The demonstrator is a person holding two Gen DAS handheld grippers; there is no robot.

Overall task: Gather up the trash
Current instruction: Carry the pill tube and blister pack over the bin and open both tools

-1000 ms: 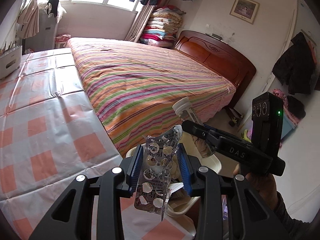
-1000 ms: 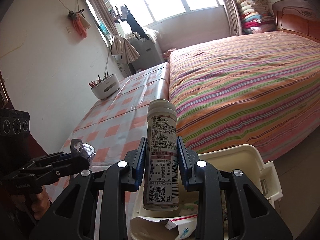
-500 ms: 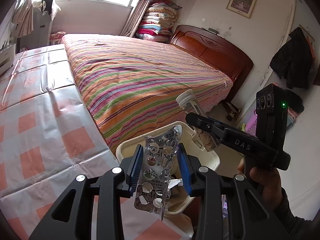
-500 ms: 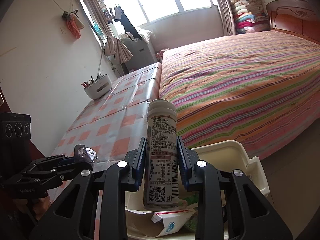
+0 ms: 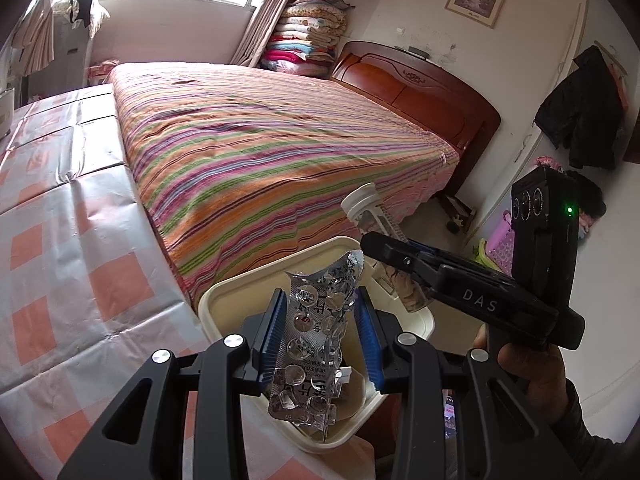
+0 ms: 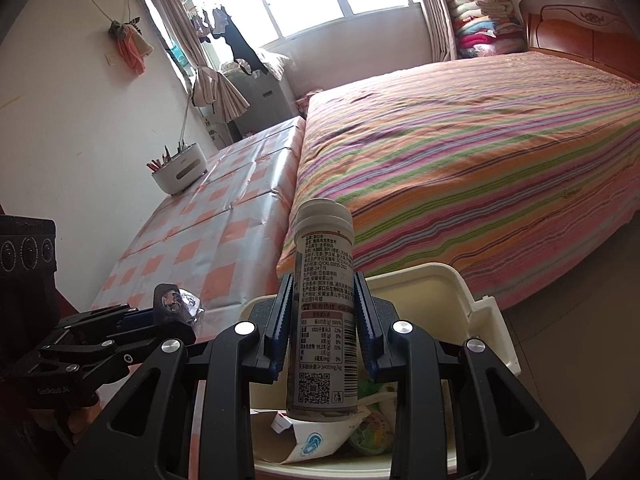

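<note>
Bedside cream bin (image 6: pixel 486 322) with crumpled packaging (image 6: pixel 308 438) inside

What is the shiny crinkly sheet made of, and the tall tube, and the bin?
Blister pack: likely foil with clear plastic bubbles; it glints and is crumpled.
Tube: probably plastic, with a ribbed white cap and glossy printed label.
Bin: looks like smooth cream plastic, moulded rim.

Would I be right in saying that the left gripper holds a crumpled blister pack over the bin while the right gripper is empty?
Not quite: the right gripper is not empty; the right wrist view shows it shut on a white-capped tablet tube. The left gripper does hold the blister pack over the bin.
</note>
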